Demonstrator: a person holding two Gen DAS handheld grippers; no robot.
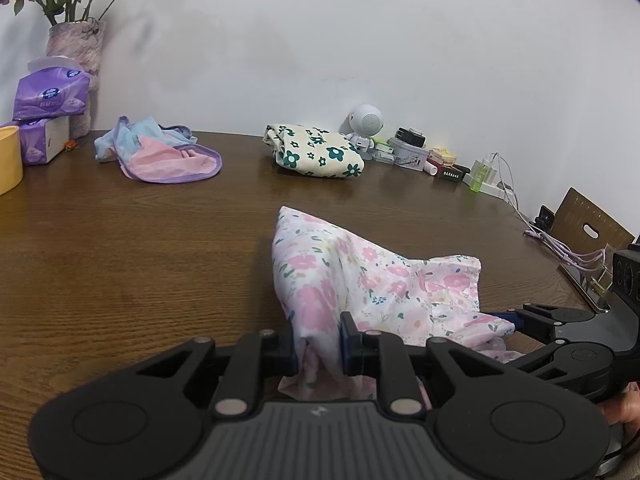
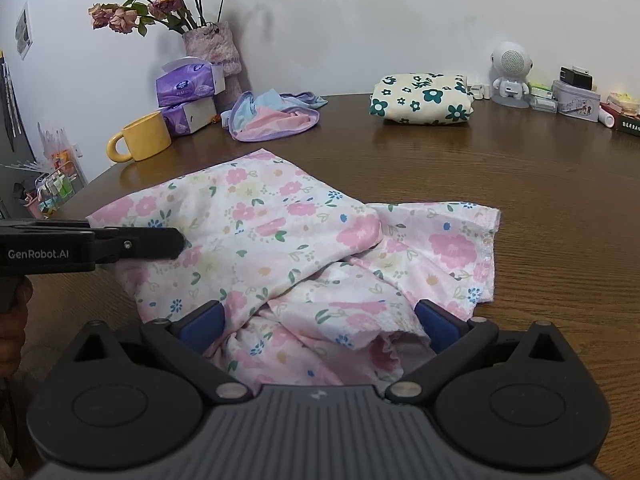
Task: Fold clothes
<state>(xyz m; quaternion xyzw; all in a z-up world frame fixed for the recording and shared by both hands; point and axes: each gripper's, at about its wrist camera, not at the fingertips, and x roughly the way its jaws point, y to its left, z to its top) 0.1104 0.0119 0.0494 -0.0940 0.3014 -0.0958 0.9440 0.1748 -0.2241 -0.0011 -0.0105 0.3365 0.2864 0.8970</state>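
**Midway: one garment folded, one in my claws, one waiting**

Right now I am pinching a bunched edge of the pink floral garment (image 1: 372, 280) in my left claw (image 1: 320, 344), pads squeezed tight on the cloth. My right claw (image 2: 316, 326) is standing wide apart, fabric lying between its pads but not pinched, as far as the crumpled folds let me judge. Both claws are tilting down toward the wooden table (image 1: 120, 248), low over the near edge. The garment is lying half doubled over itself. Farther back, the green-flowered piece (image 2: 422, 98) is sitting neatly folded, while the pastel heap (image 2: 272, 116) is still waiting.
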